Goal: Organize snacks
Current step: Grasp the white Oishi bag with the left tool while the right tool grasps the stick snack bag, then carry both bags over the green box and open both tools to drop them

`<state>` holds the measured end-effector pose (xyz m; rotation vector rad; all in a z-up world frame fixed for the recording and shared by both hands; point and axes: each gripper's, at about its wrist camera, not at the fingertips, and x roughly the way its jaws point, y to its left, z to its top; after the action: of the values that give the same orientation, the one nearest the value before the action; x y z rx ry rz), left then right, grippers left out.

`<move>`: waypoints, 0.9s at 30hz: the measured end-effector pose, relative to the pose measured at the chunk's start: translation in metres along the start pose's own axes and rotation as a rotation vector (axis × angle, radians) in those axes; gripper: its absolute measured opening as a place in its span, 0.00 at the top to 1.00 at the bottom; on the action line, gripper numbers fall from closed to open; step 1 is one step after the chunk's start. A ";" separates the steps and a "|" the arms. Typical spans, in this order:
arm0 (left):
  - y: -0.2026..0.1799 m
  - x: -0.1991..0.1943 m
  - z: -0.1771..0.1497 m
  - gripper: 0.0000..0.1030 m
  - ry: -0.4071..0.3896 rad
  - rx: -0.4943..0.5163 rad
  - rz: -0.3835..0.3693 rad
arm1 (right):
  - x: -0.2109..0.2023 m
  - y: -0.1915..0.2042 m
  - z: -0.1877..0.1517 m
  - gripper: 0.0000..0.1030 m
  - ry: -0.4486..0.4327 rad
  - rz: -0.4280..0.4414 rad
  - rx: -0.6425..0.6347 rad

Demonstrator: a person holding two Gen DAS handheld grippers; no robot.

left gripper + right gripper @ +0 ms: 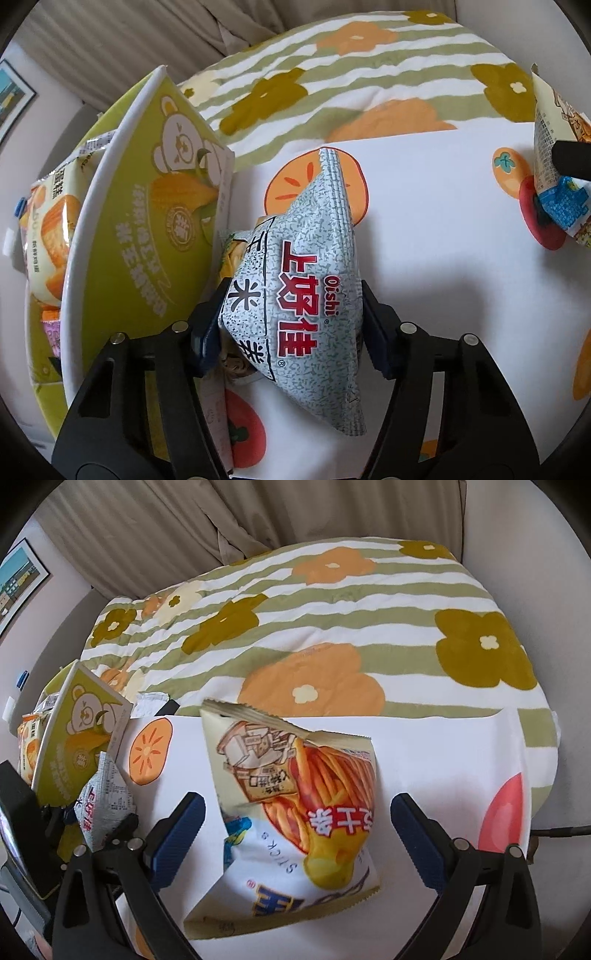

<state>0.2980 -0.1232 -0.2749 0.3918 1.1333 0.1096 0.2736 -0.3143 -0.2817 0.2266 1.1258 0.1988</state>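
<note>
My left gripper (291, 306) is shut on a grey speckled Oishi snack bag (303, 280) and holds it above the white fruit-print cloth (443, 221), right beside the green bear box (147, 221). The same bag shows in the right wrist view (105, 797). My right gripper (297, 812) is open, its jaws wide on either side of a cream potato-stick bag (295, 812) lying on the cloth (443, 753); the fingers do not touch it. That bag shows at the right edge of the left wrist view (557, 158).
The green box (70, 749) holds several snack packs, among them an orange-and-white cake pack (51, 236). Another pack lies under the Oishi bag by the box (231, 254). A flower-striped quilt (314, 627) lies behind the cloth, curtains beyond.
</note>
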 end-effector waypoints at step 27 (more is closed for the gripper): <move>0.013 -0.050 0.008 0.46 -0.054 -0.120 -0.169 | 0.010 -0.010 -0.010 0.36 0.041 0.050 0.059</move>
<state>0.2854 -0.1273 -0.2242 0.1905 1.0964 0.0182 0.2687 -0.3207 -0.2977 0.3039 1.1682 0.2156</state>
